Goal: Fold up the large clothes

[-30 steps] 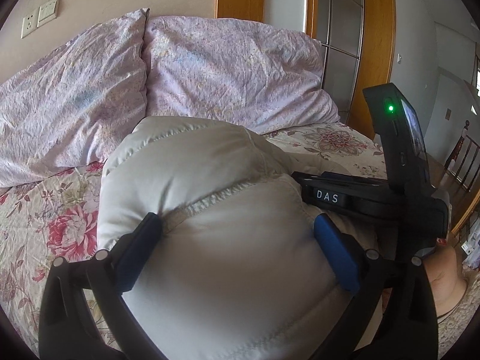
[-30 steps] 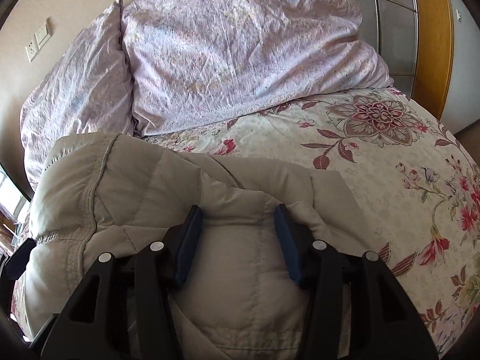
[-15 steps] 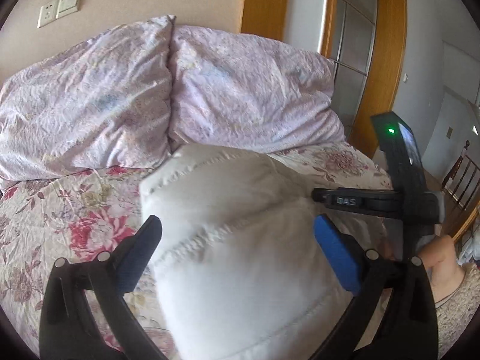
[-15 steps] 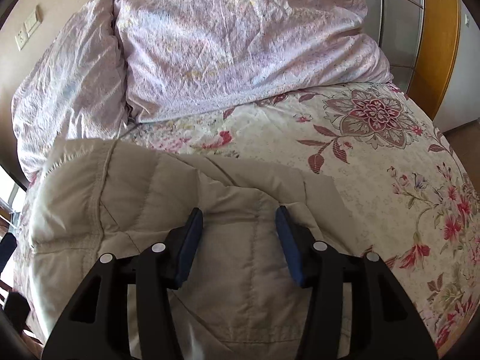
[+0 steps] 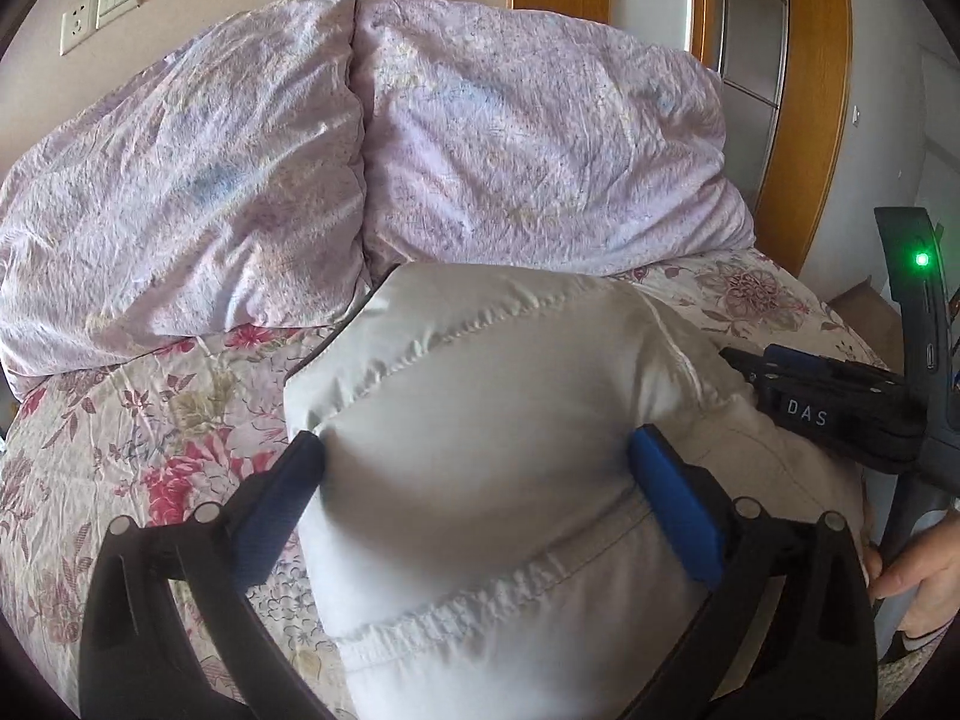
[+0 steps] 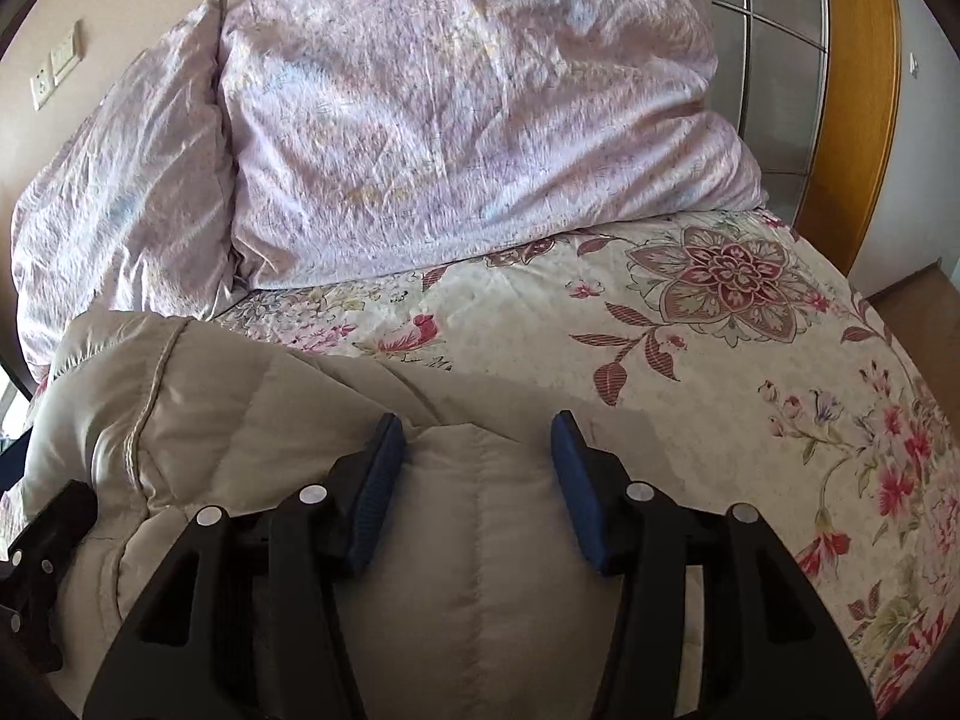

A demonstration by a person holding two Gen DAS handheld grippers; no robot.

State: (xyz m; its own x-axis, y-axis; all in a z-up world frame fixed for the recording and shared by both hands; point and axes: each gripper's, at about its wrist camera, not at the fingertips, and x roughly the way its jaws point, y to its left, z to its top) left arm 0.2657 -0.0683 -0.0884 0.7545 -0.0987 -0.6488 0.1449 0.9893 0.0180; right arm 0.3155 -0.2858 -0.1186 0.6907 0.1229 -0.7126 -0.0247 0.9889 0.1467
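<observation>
A puffy off-white down jacket (image 5: 498, 420) lies bunched on the floral bed; it also shows in the right wrist view (image 6: 252, 420). My left gripper (image 5: 474, 462) has its blue pads wide apart on either side of a thick fold of the jacket, the padding bulging between them. My right gripper (image 6: 477, 450) has its pads closed in on another padded fold of the jacket at its right end. The right gripper's body (image 5: 840, 414) shows at the right of the left wrist view.
Two lilac pillows (image 5: 528, 138) lean against the wall behind the jacket. The floral bedspread (image 6: 720, 372) stretches to the right. A wooden door frame (image 5: 810, 90) stands at the far right. A wall socket (image 5: 75, 30) is at the upper left.
Both grippers have drawn back from the pillows with the jacket, and more bedspread shows beyond it. The jacket bundle has shifted right in the left wrist view.
</observation>
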